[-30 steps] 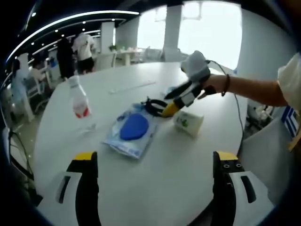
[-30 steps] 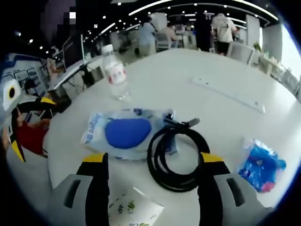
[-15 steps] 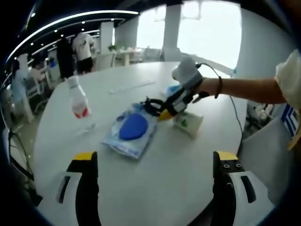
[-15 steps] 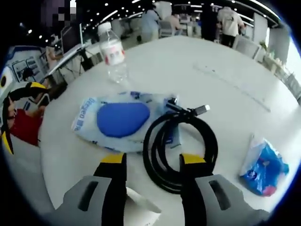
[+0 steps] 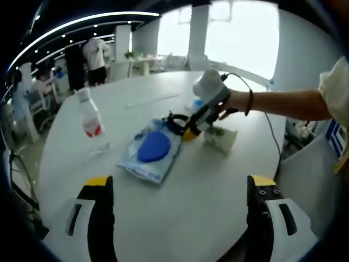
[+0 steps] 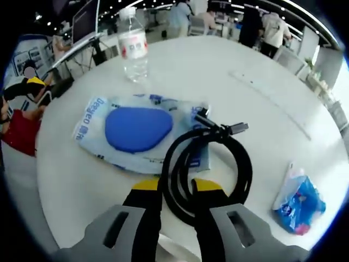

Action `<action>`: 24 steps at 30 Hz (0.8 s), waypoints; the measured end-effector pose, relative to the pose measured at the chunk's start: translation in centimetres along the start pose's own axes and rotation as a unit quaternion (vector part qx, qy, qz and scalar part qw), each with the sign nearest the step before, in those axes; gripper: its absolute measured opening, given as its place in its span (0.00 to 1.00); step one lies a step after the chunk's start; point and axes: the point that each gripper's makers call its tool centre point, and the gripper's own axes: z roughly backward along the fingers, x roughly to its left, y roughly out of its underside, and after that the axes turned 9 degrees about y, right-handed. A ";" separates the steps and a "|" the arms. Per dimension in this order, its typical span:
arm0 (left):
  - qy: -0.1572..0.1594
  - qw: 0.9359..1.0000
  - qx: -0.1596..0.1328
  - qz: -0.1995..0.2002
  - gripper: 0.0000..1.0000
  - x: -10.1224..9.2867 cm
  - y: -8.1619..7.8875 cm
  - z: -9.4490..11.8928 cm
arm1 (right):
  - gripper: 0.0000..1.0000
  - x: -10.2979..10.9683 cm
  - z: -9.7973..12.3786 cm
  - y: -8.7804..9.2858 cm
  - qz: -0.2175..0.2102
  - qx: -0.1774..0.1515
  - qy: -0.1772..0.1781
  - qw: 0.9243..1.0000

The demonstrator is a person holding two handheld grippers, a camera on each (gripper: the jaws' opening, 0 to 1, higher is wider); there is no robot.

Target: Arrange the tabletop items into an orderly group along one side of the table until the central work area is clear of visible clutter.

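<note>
Over the last second, the right gripper (image 6: 173, 188) has been dropping toward the black cable coil (image 6: 210, 164) while its yellow-tipped jaws narrow; they are now pinching the near arc of the coil, though how firmly is hard to tell. In the left gripper view, the same right gripper (image 5: 192, 126) is reaching in from the right and meeting the coil beside a paper cup (image 5: 221, 137).

The coil is lying on the round white table (image 6: 185, 76), partly overlapping a clear bag holding a blue pad (image 6: 136, 128). A water bottle (image 6: 133, 52) is standing upright farther back, and a small blue packet (image 6: 300, 202) is lying well apart to the right.

The left gripper (image 5: 177, 218) is hovering near the table edge with its jaws spread wide and holding nothing.

The cable is probably light and springy, with several loops and a loose plug end. Gripping all the loops together at one arc should be keeping the bundle from unwinding; the slick bag underneath may be sliding along with it.
</note>
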 end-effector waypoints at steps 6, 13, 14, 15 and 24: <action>0.000 1.000 0.002 0.000 0.99 0.0 0.1 0.0 | 0.09 1.0 0.2 -0.3 0.016 -0.006 -0.011 1.000; 0.002 1.000 0.003 -0.003 0.98 -0.1 0.1 0.0 | 0.07 0.8 1.4 -1.2 0.047 -0.032 0.000 0.998; 0.002 1.000 0.003 -0.003 0.98 -0.2 0.1 0.0 | 0.07 0.6 1.6 -1.5 0.055 -0.041 0.005 0.998; 0.003 1.000 0.004 -0.004 0.98 -0.2 0.1 0.0 | 0.07 0.5 1.8 -1.6 0.057 -0.044 0.009 0.997; 0.010 1.000 -0.024 -0.004 0.99 -0.5 -1.0 0.0 | 0.05 -0.7 4.5 -3.7 0.061 -0.092 0.030 0.993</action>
